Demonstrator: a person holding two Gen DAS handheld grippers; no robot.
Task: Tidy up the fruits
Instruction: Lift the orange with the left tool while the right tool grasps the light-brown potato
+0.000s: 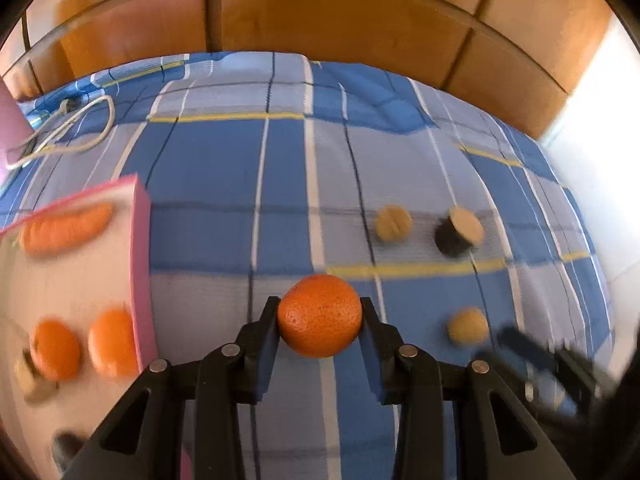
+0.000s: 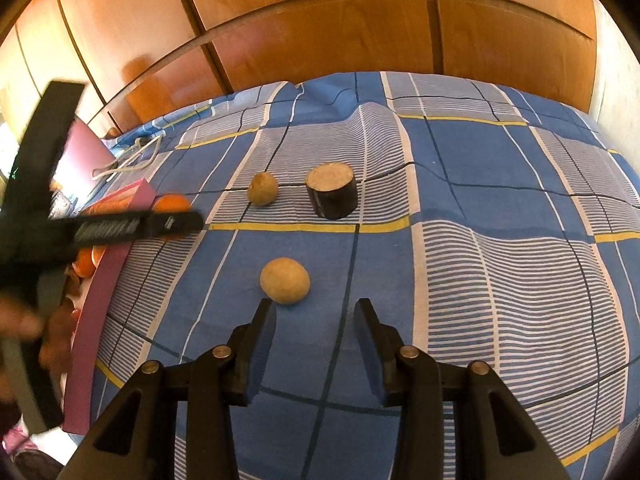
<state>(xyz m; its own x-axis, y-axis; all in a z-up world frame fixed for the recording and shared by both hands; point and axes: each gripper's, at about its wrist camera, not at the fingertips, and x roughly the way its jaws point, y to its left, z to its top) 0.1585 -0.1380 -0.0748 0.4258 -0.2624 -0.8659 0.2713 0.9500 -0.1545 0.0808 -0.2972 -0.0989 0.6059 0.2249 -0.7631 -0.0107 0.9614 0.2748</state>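
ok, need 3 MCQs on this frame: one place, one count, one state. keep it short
1. Where does the pink box lie relative to the mandarin in the left wrist view?
A. left of it
B. right of it
C. beneath it

2. How many round tan fruits lie on the bedsheet in the right wrist view?
A. one
B. two
C. four

3. What state is the left hand-held gripper in?
A. open, empty
B. shut on the mandarin
C. shut on the dark cylinder

Key: 1 A, the box fills the left edge; 2 B, one near, one beside the cylinder; 3 B, both pads press the mandarin's sides.
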